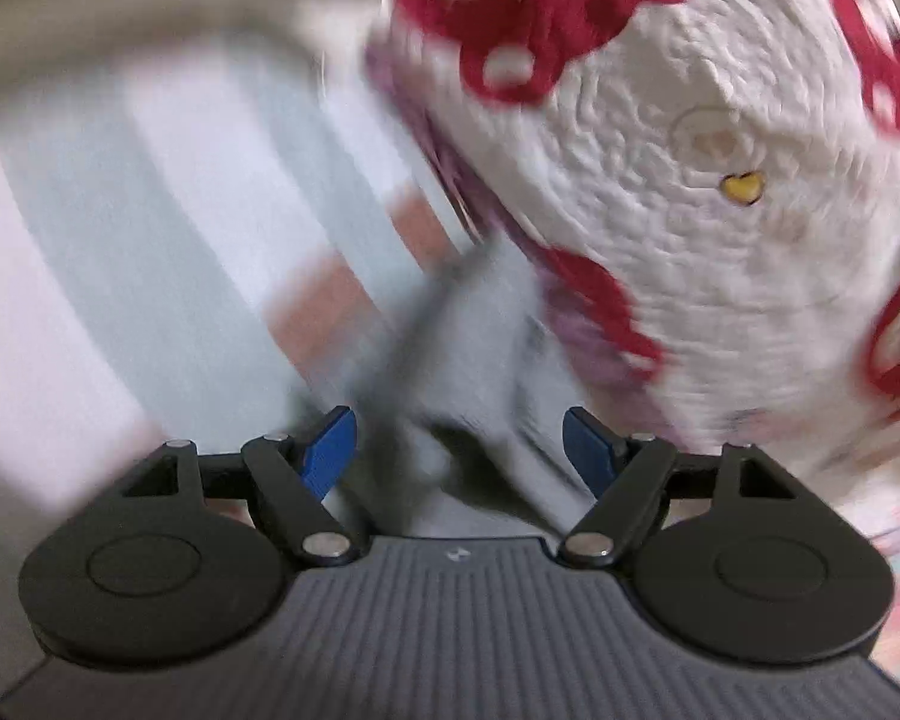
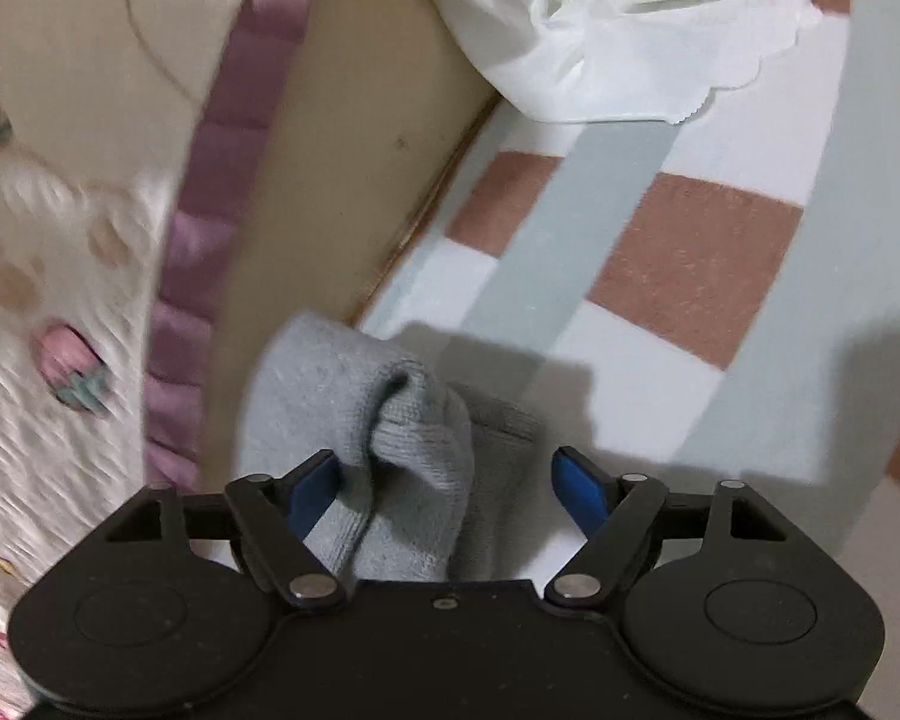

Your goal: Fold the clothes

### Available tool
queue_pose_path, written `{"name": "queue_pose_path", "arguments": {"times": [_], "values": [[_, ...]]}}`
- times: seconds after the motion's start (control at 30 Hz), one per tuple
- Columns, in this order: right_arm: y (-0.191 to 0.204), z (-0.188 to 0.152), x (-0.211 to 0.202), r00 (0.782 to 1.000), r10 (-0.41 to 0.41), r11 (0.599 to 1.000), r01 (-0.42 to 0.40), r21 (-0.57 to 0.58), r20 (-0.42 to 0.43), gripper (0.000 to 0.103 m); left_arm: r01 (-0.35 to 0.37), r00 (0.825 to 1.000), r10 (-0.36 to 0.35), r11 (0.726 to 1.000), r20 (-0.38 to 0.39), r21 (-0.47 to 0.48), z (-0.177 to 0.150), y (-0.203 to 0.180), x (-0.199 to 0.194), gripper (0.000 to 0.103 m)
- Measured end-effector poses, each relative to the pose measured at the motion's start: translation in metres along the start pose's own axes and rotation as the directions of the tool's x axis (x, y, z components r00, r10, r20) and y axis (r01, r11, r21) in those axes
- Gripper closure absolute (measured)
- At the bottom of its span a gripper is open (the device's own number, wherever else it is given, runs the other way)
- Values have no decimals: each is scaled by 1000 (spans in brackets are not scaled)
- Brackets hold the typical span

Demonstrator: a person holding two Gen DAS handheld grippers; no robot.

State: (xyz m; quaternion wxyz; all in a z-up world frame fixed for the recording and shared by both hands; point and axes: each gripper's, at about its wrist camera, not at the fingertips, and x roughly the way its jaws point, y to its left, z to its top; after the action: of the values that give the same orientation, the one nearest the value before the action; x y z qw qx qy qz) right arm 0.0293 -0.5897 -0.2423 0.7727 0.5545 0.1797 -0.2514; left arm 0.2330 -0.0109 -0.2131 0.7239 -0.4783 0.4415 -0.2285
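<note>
Patchwork bedsheet [image 2: 690,252] lay beneath; both grippers, left gripper [image 1: 459,450] and right gripper [image 2: 438,483], had jaws spread around the grey garment [image 2: 390,420]; pinching an edge before folding seemed wise.

My right gripper [image 2: 444,483] sits with its jaws spread wide over a grey knit garment [image 2: 378,420]. The cloth is bunched into a fold between the blue fingertips [image 2: 576,483]; the left-hand pad touches it, the other stands clear. Garment lies on a checked bedsheet [image 2: 690,258] of white, pale green and brown squares. Beside it on the left: a white quilt with a purple ruffled edge [image 2: 210,228]. A white pillow [image 2: 618,66] sits further off.
</note>
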Motion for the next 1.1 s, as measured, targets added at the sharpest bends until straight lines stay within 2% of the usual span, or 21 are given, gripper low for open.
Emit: {"name": "queue_pose_path", "arguments": {"times": [0.1,0.17,0.23,0.27,0.3,0.33,0.37,0.4,0.43,0.5,0.6,0.67,0.73,0.83,0.87,0.93,0.97,1.0,1.03,1.07,1.1], "values": [[-2,2,7,998,55,998,-56,-29,-31,19,-4,999,2,999,-44,-33,-7,4,9,28],[5,3,15,997,63,996,-65,-61,-46,18,-65,997,65,998,-28,2,-14,-2,14,28],[12,3,23,996,69,993,-75,-92,-61,20,-108,994,107,992,23,57,-19,-9,19,28],[16,3,27,995,72,991,-79,-108,-68,30,-124,991,119,988,54,88,-22,-13,22,28],[20,4,31,994,75,989,-84,-123,-76,63,-139,988,130,984,82,115,-24,-17,24,28],[23,4,35,993,78,986,-89,-139,-83,70,-151,986,138,980,97,132,-25,-20,27,29],[28,3,37,993,79,982,-92,-163,-85,72,-165,984,151,976,99,145,-23,-23,30,35],[43,0,28,996,75,969,-85,-233,-51,75,-179,981,165,970,98,164,-22,-26,32,46],[57,-5,18,997,74,948,-74,-309,-14,76,-197,979,182,961,91,195,-20,-28,33,72],[88,-19,-11,991,98,862,-41,-506,87,79,-223,974,205,943,98,249,-19,-33,35,74],[99,-33,-29,986,97,804,4,-595,138,79,-283,958,248,893,141,349,-25,-46,40,75],[96,-38,-22,989,42,765,58,-641,140,79,-319,947,272,856,169,408,-30,-55,45,72],[86,-34,-12,995,1,806,60,-589,103,79,-339,941,287,836,182,432,-33,-60,50,65],[71,-25,-12,996,46,883,-2,-470,80,73,-295,954,256,890,155,348,-23,-51,57,58],[68,-24,-9,997,41,890,-4,-455,70,67,-277,959,239,903,150,329,-19,-48,59,55],[62,-24,-3,998,31,905,-8,-426,48,55,-257,964,219,908,149,330,-16,-47,64,54],[59,-23,1,999,27,912,-9,-410,37,41,-251,966,211,908,152,335,-17,-46,67,54],[55,-23,4,999,25,921,-13,-390,25,31,-240,968,198,909,154,341,-17,-46,69,55],[47,-23,9,999,37,940,-31,-341,12,29,-232,970,188,908,156,348,-18,-45,72,59],[38,-23,14,999,54,955,-51,-291,5,28,-234,970,189,901,153,365,-20,-46,74,74],[31,-23,14,996,90,966,-80,-244,27,33,-244,969,204,884,141,399,-21,-49,76,76]]}}
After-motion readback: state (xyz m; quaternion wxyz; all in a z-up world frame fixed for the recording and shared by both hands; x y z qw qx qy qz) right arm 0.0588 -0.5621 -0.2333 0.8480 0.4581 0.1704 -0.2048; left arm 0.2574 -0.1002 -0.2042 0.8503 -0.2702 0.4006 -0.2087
